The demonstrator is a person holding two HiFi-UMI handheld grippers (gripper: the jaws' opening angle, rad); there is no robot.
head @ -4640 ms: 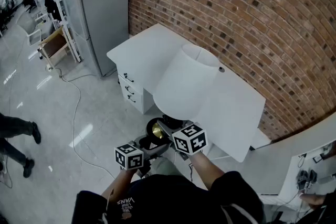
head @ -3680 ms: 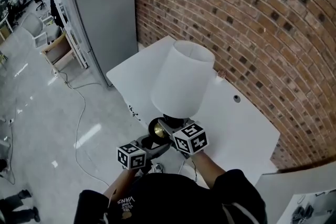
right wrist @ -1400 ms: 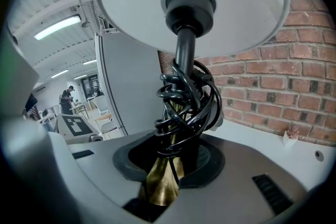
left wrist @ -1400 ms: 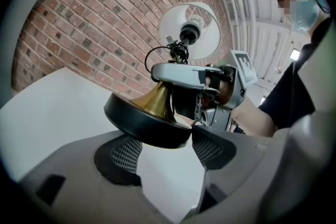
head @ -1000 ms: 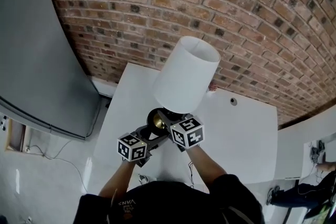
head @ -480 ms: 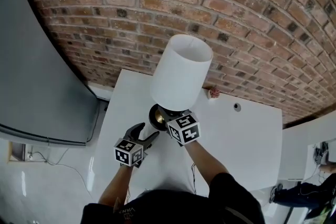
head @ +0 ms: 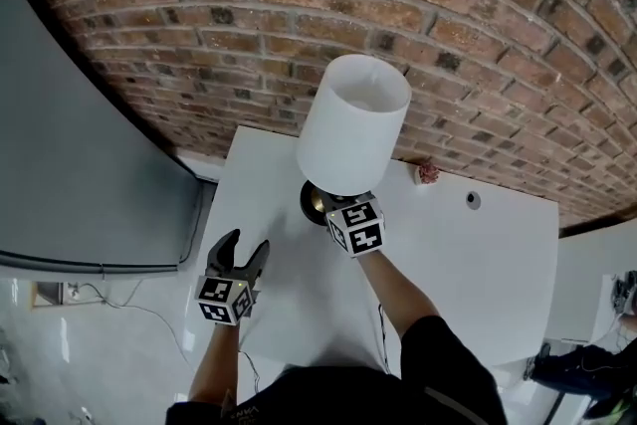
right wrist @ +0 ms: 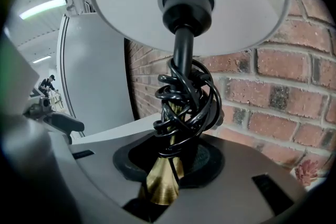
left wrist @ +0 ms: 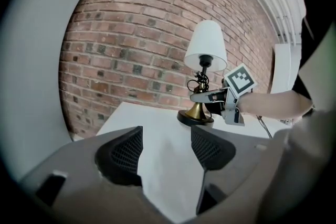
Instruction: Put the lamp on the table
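The lamp has a white shade [head: 353,122], a brass stem wound with black cable [right wrist: 181,107] and a round dark base [head: 315,202]. It stands upright near the back of the white table [head: 468,264], and its base [left wrist: 195,118] looks set on the top. My right gripper [right wrist: 163,178] is shut on the brass stem low down; in the head view its marker cube [head: 356,225] sits beside the base. My left gripper [head: 244,250] is off to the left over the table, apart from the lamp. Its jaws [left wrist: 165,148] are closing with nothing between them.
A brick wall [head: 199,35] runs right behind the table. A tall grey cabinet [head: 70,154] stands to the left. A small pink thing [head: 428,171] and a round cable hole [head: 472,200] are near the table's back edge. A cable [head: 119,299] lies on the floor.
My left gripper has come away from the lamp base and drawn back to the left with open jaws. The lamp, still in my right gripper, has moved closer to the wall.
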